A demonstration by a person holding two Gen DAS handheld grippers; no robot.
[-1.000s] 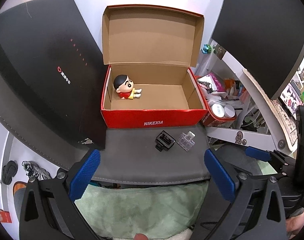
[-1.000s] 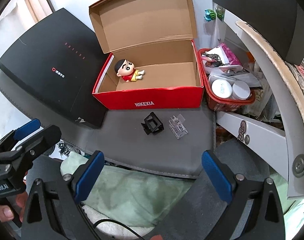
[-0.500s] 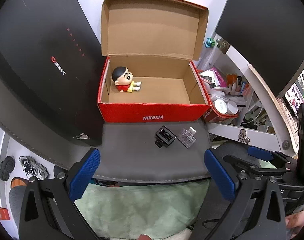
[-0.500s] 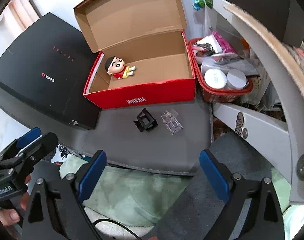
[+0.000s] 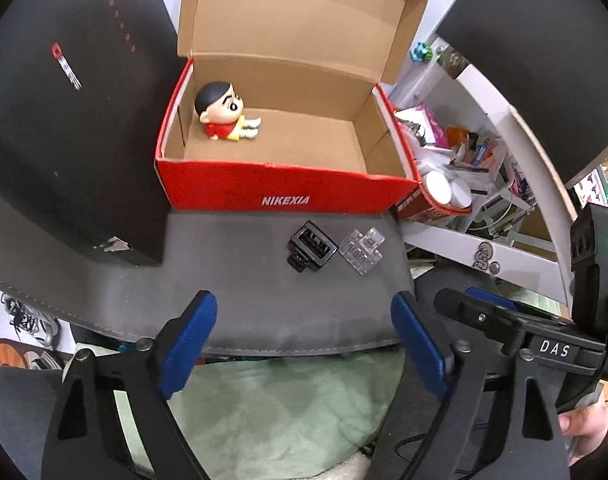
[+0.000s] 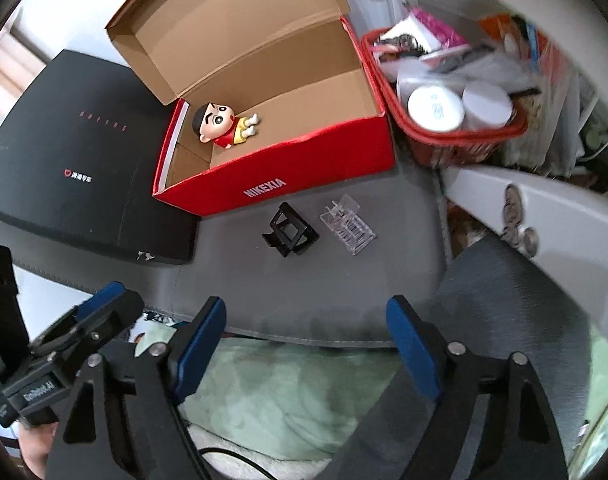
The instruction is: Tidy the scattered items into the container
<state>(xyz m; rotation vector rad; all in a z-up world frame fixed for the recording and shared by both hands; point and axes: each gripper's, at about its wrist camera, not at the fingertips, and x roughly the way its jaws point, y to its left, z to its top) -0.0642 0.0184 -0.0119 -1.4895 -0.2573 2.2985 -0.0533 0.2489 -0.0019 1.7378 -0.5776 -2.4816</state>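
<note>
Black clip point(image 5: 313, 247): small black plastic piece, lies on the grey table point(image 5: 232, 280) just in front of the red box point(image 5: 288, 194); looks light and stiff, with open hollow frame. I judge it can slide on the mat if pushed from 1 side only.
Where to hold black clip: across its 2 outer flat walls, claw coming from above; the small tab at its low end seems too thin for a sure grip.
Clear clip point(image 5: 362, 251): transparent plastic piece, just beside the black one on its right, nearly touching. Prob. light, hard, smooth, so slippery; thin ribs may crack if squeezed hard. Hold across the wider body, not the small tab.
Figurine point(image 5: 224, 114): cartoon boy toy, already inside the box at its left end.
Box: lid stands open at the back, much free floor inside, approx. all the right part.
Left claw point(image 5: 304, 344): wide open, holds nothing, hangs over the near table edge.
Right claw point(image 6: 304, 344): wide open also, empty, near the same edge.
In the way: the 2 clips are so close that 1 finger may knock the neighbour; front wall of box must be cleared by lifting.
Around: black flat box point(image 5: 64, 120) at left, red basket point(image 6: 456, 136) with jars at right, green cloth point(image 5: 288, 408) below table edge.
</note>
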